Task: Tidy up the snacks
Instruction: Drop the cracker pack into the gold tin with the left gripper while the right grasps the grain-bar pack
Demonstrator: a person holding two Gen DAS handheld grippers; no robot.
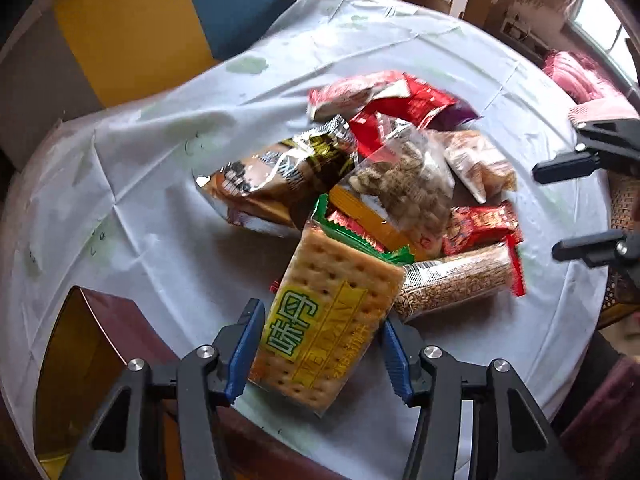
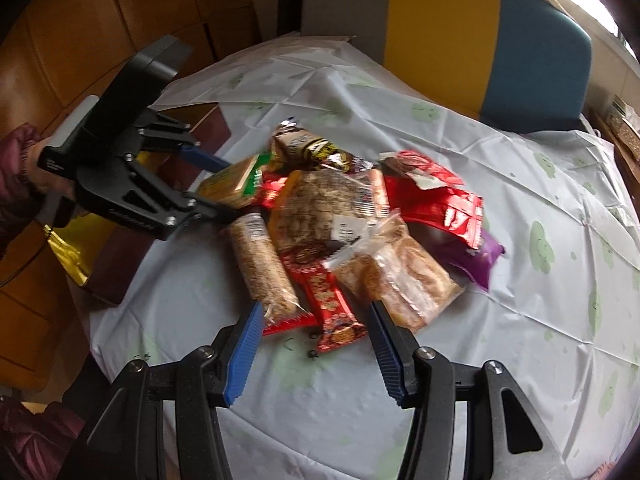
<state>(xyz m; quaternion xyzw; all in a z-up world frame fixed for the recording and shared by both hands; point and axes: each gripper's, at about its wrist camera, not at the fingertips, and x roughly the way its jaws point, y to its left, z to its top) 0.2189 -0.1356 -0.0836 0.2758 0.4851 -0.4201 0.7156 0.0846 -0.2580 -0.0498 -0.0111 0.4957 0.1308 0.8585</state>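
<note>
Right gripper point(image 2: 316, 344) hovers open over snack pile point(image 2: 340, 224).

Snack pile point(image 1: 400, 184) sits mid-table point(image 1: 160, 208) — cracker pack point(image 1: 332, 312) at its near edge, box point(image 1: 92, 344) left.

The counter point(image 2: 440, 380) wears a pale blue-white cloth point(image 1: 360, 60) printed with faint green blotches. The cracker pack point(image 1: 332, 312) is golden tan, dotted with holes, under a yellow-green label with green characters. A candy bar point(image 2: 328, 300) is red with gold ornament. Both sets of tongs, left point(image 1: 320, 356) and right point(image 2: 316, 352), have blue ribbed pads on black frames. The chair point(image 2: 480, 40) shows grey, yellow and teal panels. The box point(image 1: 100, 344) is maroon, gold inside.
</note>
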